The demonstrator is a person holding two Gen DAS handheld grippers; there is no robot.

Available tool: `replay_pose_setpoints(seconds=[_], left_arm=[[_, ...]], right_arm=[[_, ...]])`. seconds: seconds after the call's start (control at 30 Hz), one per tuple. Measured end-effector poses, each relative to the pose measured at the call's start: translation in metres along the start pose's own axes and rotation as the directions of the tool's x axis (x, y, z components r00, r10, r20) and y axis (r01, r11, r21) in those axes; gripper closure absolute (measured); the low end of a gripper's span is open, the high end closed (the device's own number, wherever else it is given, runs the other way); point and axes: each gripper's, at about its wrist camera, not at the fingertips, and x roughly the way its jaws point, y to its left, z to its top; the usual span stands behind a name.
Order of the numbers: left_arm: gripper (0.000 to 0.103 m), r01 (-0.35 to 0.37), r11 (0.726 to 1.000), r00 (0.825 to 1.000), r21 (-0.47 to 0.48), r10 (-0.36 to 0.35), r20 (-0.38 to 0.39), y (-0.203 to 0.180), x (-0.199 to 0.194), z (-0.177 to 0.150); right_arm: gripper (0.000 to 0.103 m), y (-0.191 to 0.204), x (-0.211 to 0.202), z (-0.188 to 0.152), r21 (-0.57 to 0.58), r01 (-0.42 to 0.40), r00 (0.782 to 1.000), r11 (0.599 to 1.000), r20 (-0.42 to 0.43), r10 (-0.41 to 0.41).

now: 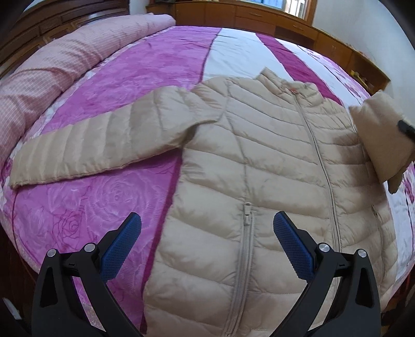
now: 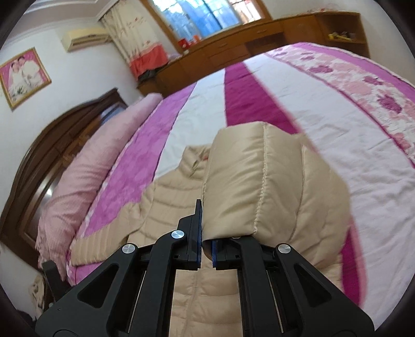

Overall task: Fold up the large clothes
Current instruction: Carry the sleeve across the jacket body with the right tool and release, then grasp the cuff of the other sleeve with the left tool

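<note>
Both wrist views — jacket (image 1: 259, 160) shared

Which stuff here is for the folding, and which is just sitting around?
For the folding:
- puffy beige jacket
- its lifted sleeve, pinched by the right gripper
- left gripper, open above the jacket

Just lying about:
- rolled pink quilt
- framed photo
- wooden cabinets

Pink/white floral bedspread (image 2: 285, 124) w/ rolled pink quilt (image 1: 64, 57) along its edge. Framed photo (image 2: 24, 77), AC unit (image 2: 85, 39) on wall; wood cabinets (image 2: 233, 51) under window (image 2: 205, 15).
</note>
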Motion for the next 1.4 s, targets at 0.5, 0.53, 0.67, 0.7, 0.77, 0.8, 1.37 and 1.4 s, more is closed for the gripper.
replay_pose_setpoints(seconds=[0.5, 0.53, 0.67, 0.7, 0.77, 0.8, 1.37, 1.4], left_arm=[[0.005, -0.031, 0.999, 0.999, -0.029, 0.031, -0.011, 0.026, 0.006, -0.011], [0.005, -0.035, 0.999, 0.999, -0.029, 0.035, -0.009, 0.027, 0.005, -0.012], [0.005, -0.047, 0.998, 0.999, -0.039, 0.047, -0.008, 0.034, 0.001, -0.014], [0.005, -0.047, 0.998, 0.999, -0.040, 0.047, -0.007, 0.035, 0.000, -0.014], [0.005, -0.051, 0.998, 0.999, -0.036, 0.051, -0.002, 0.036, -0.002, -0.013], [0.005, -0.051, 0.998, 0.999, -0.033, 0.051, 0.001, 0.035, -0.004, -0.013], [0.005, 0.071, 0.983, 0.996, 0.171, -0.079, 0.042, -0.063, -0.013, 0.012], [0.005, 0.076, 0.979, 0.995, 0.187, -0.086, 0.046, -0.072, -0.013, 0.013]], right_arm=[[0.092, 0.032, 0.110, -0.049, -0.045, 0.011, 0.977, 0.999, -0.212, -0.020], [0.090, 0.031, 0.116, -0.052, -0.034, 0.005, 0.975, 0.999, -0.223, -0.013], [0.060, 0.029, 0.127, -0.059, 0.021, -0.019, 0.971, 1.000, -0.240, 0.024], [0.055, 0.032, 0.127, -0.060, 0.027, -0.023, 0.971, 0.999, -0.237, 0.029], [0.049, 0.037, 0.121, -0.062, 0.023, -0.027, 0.971, 0.999, -0.239, 0.031], [0.046, 0.040, 0.117, -0.063, 0.016, -0.029, 0.971, 0.999, -0.239, 0.032], [0.036, -0.032, -0.006, -0.067, 0.051, 0.176, 0.979, 0.983, -0.113, -0.170], [0.036, -0.038, -0.010, -0.065, 0.067, 0.187, 0.978, 0.980, -0.105, -0.180]])
